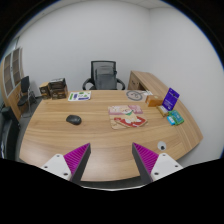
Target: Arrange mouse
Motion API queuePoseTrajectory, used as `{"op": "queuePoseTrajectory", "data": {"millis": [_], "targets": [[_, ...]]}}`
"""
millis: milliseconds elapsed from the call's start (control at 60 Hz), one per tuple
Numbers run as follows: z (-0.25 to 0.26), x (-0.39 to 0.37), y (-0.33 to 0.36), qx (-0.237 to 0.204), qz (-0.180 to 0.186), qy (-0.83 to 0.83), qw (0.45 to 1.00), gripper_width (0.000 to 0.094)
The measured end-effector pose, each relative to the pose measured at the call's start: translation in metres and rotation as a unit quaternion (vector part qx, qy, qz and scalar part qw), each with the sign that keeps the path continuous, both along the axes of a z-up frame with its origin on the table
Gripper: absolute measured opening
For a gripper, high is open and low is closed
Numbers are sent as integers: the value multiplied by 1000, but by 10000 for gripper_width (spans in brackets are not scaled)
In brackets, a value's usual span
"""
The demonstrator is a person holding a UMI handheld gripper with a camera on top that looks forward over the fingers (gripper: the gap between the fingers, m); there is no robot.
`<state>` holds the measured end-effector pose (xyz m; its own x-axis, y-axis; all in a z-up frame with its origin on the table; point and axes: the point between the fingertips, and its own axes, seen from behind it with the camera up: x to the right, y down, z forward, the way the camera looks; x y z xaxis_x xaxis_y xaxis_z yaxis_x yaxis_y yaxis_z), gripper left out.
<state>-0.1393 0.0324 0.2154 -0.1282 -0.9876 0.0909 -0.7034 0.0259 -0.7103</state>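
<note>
The tongs (109, 160) hang wide open above the near edge of the bench (60, 135), holding nothing; both purple pads show, with bare wood between them.

The mouse (73, 119) lies well beyond the fingers, on the left half of the bench and about midway between its near and far edges, with clear wood all around it. It reads as a small, dark, low dome (likely light and rigid, with a smooth plastic shell that could slip under a glancing grip). The safest hold is probably across its two long sides, fingers low near the bench surface, so that the pads meet the flatter flanks and not the curved top.

Counted: one mouse, one office chair (103, 74) at the far side, one purple box (171, 98) far right, and one flat printed item (127, 116) near the middle. Some dark objects stand at the far left edge; what they are I cannot tell.
</note>
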Motion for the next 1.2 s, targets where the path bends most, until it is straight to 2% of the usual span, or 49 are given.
{"op": "queuePoseTrajectory", "data": {"millis": [200,783,1200], "targets": [[-15,7,8,4,5,8,1000,868],[-81,62,118,11,73,21,997,866],[-142,146,171,10,81,-3,997,868]]}}
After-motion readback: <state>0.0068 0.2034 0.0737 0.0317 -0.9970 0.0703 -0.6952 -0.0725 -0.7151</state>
